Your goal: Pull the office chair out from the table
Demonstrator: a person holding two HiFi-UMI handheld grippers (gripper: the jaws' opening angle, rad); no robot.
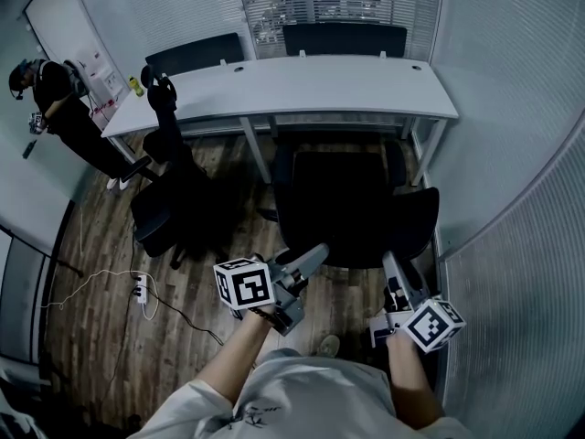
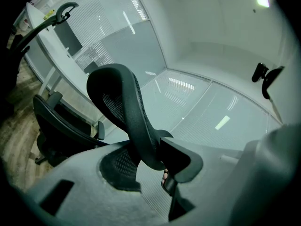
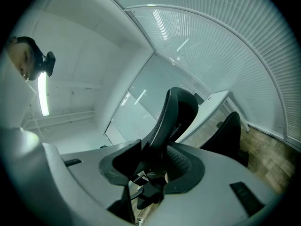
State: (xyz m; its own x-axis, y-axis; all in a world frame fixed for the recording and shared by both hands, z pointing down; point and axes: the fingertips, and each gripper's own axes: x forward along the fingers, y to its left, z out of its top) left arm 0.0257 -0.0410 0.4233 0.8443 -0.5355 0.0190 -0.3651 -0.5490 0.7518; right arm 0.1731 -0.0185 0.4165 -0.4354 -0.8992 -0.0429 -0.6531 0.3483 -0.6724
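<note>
A black office chair (image 1: 352, 204) stands just in front of the long white table (image 1: 302, 85), its backrest toward me. My left gripper (image 1: 315, 252) holds the backrest's left edge and my right gripper (image 1: 388, 262) holds its right edge. In the left gripper view the mesh backrest rim (image 2: 124, 112) runs down between the jaws of the left gripper (image 2: 150, 166), which press on it. The right gripper view shows the same: the backrest (image 3: 174, 117) rises out of the right gripper (image 3: 150, 166), clamped between its jaws. The chair's seat is mostly hidden behind the backrest.
A second black chair (image 1: 169, 204) stands at the left, by the table's corner. A person (image 1: 64, 108) stands at the far left. A power strip with a cable (image 1: 140, 288) lies on the wooden floor. Two more chairs (image 1: 343, 37) sit behind the table. A glass wall (image 1: 512, 273) runs close on the right.
</note>
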